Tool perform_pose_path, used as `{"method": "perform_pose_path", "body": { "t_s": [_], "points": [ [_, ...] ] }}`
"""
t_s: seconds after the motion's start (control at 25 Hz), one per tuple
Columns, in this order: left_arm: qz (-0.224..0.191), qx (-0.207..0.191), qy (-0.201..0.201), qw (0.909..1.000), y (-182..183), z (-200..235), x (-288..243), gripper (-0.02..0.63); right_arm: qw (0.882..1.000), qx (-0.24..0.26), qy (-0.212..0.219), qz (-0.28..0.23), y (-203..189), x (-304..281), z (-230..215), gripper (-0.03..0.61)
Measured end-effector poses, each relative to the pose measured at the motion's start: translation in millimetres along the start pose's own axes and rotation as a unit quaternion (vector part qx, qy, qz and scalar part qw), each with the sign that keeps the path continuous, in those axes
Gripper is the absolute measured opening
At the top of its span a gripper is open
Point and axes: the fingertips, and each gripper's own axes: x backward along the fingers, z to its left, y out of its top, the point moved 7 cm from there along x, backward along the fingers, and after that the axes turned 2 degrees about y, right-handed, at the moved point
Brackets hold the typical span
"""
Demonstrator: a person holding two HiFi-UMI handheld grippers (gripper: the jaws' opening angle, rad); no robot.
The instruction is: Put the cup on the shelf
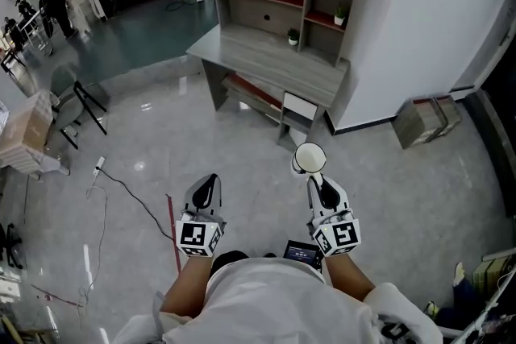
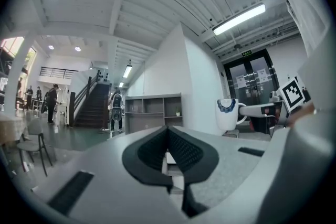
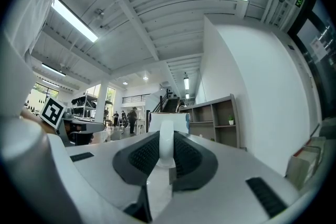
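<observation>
A white cup point(image 1: 310, 158) with a blue rim pattern hangs in the air in front of me, held by its handle point(image 3: 166, 143) in my right gripper point(image 1: 321, 183), which is shut on it. The left gripper view shows the cup point(image 2: 227, 114) upright off to the right. My left gripper point(image 1: 205, 188) is shut with nothing between its pads point(image 2: 169, 149) and hangs level with the right one. The grey shelf unit point(image 1: 278, 2) stands ahead on a grey desk point(image 1: 266, 60) against the white wall, well beyond both grippers. Its compartments hold small potted plants point(image 1: 340, 15).
A cardboard box point(image 1: 425, 120) lies on the floor right of the desk. A black folding chair point(image 1: 76, 105) and a cable point(image 1: 121, 189) are on the floor to the left. People stand far back left point(image 1: 55, 2). A staircase point(image 2: 94, 105) rises behind.
</observation>
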Motion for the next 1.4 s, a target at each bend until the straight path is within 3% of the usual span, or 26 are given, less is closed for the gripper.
{"method": "perform_pose_path", "body": {
  "t_s": [0.52, 1.4],
  "points": [
    [0.006, 0.011, 0.007, 0.9999, -21.2, 26.7, -62.3, 0.006, 1.0, -0.01, -0.006, 0.009, -20.4, -50.5, -39.1, 0.075],
    [-0.017, 0.017, -0.033, 0.9992, -27.2, 190.4, -306.0, 0.008, 0.999, 0.009, -0.033, 0.012, -26.7, -318.6, -118.7, 0.075]
  ]
}}
